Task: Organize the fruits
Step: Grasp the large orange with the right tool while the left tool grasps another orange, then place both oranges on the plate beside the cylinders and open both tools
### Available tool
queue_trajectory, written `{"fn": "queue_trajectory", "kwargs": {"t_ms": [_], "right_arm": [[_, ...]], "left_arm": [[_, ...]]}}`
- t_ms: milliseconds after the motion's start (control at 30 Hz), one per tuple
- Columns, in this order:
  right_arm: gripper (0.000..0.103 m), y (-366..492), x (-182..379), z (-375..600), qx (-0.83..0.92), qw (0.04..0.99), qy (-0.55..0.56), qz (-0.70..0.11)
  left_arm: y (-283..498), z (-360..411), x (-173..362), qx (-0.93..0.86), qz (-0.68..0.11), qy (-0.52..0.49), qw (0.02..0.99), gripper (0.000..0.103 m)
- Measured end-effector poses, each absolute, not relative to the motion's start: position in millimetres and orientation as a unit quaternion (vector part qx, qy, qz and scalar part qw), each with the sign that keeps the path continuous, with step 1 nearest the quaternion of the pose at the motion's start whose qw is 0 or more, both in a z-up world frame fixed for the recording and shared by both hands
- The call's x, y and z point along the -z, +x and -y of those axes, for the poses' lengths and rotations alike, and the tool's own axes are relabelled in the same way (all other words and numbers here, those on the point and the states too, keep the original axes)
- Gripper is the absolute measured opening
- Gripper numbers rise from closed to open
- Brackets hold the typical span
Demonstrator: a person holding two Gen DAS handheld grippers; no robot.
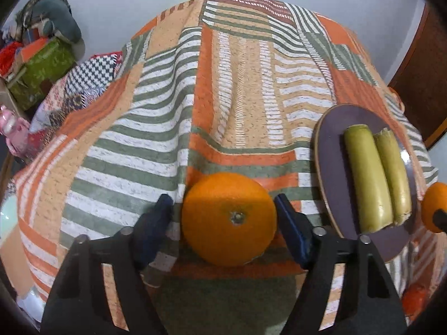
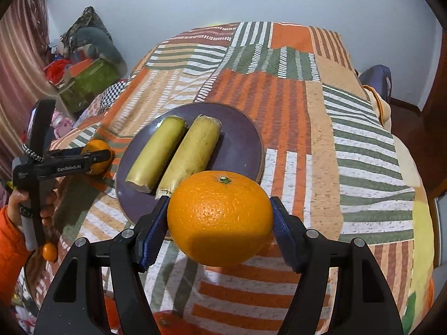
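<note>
Striped orange, green and white patchwork cloth is covering the whole surface, pale wall behind. Left gripper is pointing steeply down, its blue-padded jaws standing spread around a round, glossy orange. The right pad is sitting at the skin, but the left pad is showing a sliver of gap, so nothing is pinching yet. That orange is resting on the cloth, stem scar up, just left of a round dark purple plate.

Over to the right gripper: its pads are pressing both flanks of a second round orange, which is hanging clear of the cloth at the plate's near edge. On the plate, two yellowish-green cylindrical fruit pieces are lying side by side, touching. Far left, a hand in an orange sleeve is gripping the left tool's handle.
</note>
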State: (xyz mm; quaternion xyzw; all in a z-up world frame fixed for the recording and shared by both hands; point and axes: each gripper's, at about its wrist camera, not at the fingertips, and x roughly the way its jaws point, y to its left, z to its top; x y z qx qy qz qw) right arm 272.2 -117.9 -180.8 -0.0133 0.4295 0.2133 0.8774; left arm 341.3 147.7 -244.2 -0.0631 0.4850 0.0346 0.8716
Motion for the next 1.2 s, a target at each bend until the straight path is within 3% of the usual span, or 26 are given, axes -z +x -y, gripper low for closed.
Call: {"fn": "queue_trajectory", "kwargs": {"t_ms": [267, 567, 700, 833, 967, 1200], "right_arm": [[0.066, 275.5, 177.1, 121.0, -0.216, 0.879, -0.016, -0.425], [0.066, 274.4, 174.7, 128.1, -0.220, 0.879, -0.011, -0.423], [0.066, 273.0, 176.0, 126.6, -0.222, 0.878, -0.013, -0.424], [0.066, 273.5, 176.7, 122.8, -0.224, 0.878, -0.014, -0.423], [0.066, 272.8, 176.3, 121.5, -0.228, 0.878, -0.013, -0.421], [0.066, 279.0, 180.5, 124.2, -0.222, 0.881, -0.022, -0.418]], "left_arm": [[329.3, -132.8, 231.8, -0.032, -0.478, -0.014, 0.878, 0.065], [308.9, -142.8, 214.2, -0.016, -0.474, -0.038, 0.880, 0.061], [291.7, -133.6, 201.2, 0.018, -0.467, -0.021, 0.884, 0.044], [291.7, -125.0, 206.2, 0.015, -0.478, 0.004, 0.878, 0.045], [307.1, -131.1, 224.9, 0.006, -0.502, -0.027, 0.864, 0.060], [336.0, -130.8, 246.7, -0.024, -0.512, -0.021, 0.859, 0.068]]}}
